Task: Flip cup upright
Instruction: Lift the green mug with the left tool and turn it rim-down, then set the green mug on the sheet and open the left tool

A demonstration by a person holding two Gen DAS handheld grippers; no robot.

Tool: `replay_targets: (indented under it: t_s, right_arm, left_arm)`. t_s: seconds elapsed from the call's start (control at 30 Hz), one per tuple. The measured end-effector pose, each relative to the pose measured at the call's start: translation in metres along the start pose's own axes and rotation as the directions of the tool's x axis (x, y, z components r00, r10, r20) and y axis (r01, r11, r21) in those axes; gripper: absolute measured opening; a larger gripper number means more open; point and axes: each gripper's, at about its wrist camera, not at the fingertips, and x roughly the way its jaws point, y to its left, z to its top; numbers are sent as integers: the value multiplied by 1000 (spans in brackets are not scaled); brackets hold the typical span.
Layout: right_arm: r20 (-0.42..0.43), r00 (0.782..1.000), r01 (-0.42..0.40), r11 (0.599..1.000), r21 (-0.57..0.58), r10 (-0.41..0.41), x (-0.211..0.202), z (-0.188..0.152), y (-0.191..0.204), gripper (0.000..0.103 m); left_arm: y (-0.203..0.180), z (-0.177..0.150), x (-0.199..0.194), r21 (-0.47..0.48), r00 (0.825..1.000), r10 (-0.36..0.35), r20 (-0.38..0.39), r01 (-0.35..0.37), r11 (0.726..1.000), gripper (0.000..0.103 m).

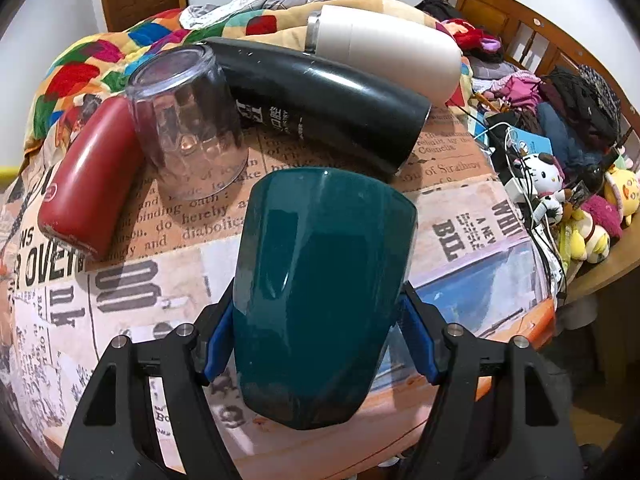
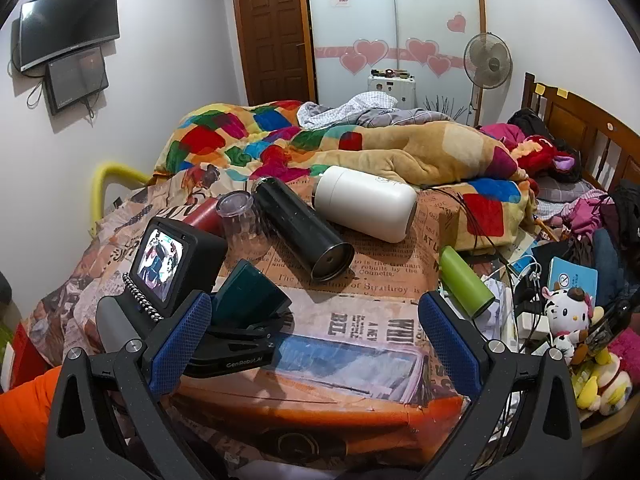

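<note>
A dark teal cup [image 1: 320,292] is clamped between the blue pads of my left gripper [image 1: 320,340], held tilted above the newspaper-print table cover [image 1: 460,216]. The right wrist view shows the same teal cup [image 2: 250,296] tilted in the left gripper [image 2: 240,332], at the left. My right gripper [image 2: 316,340] is open and empty, over the table's front part, to the right of the cup.
A clear glass [image 1: 188,120] stands upside down behind the cup. A red bottle [image 1: 88,184], a black flask [image 1: 328,100] and a white flask [image 1: 384,48] lie on their sides. A green bottle [image 2: 464,282] lies at the right edge. Plush toys [image 2: 568,320] and cables crowd the right.
</note>
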Motion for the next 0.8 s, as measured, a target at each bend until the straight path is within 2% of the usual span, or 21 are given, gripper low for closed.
replay_targets:
  t_s: [0.2,0.27,0.4,0.57,0.67,0.7,0.8]
  right_arm:
    - [5,1000,11,1000,-8,-11,-5,3,3,103]
    - [10,1000,16,1000,-9,-16,-7,4,4,103]
    - [20,1000,21,1000,-6,-21,-11,6,6,103]
    - [-5,1000,12,1000,7,-12,-3,5,8,103]
    - [-48,999,-6,1000,24,7,13,3,13,103]
    - [-58,998,-11,1000,29,13,17,1,14,103]
    - [-129,991,-40,998,57,47,45,-4,19,103]
  left_arm:
    - [6,-5,-19,-14,1000,4,-5,-4,1000,76]
    - [8,-8,-36,-17,1000,13,21,-12,1000,76]
    - [17,-15,-78,-25,993,59,102,-57,998,85]
    - [41,-26,-134,-89,969,131,211,-114,989,88]
    - [57,-34,-154,-128,952,181,248,-153,980,90]
    - [60,-37,-157,-137,947,195,256,-164,977,94]
    - [73,-46,-163,-166,926,258,277,-219,962,96]
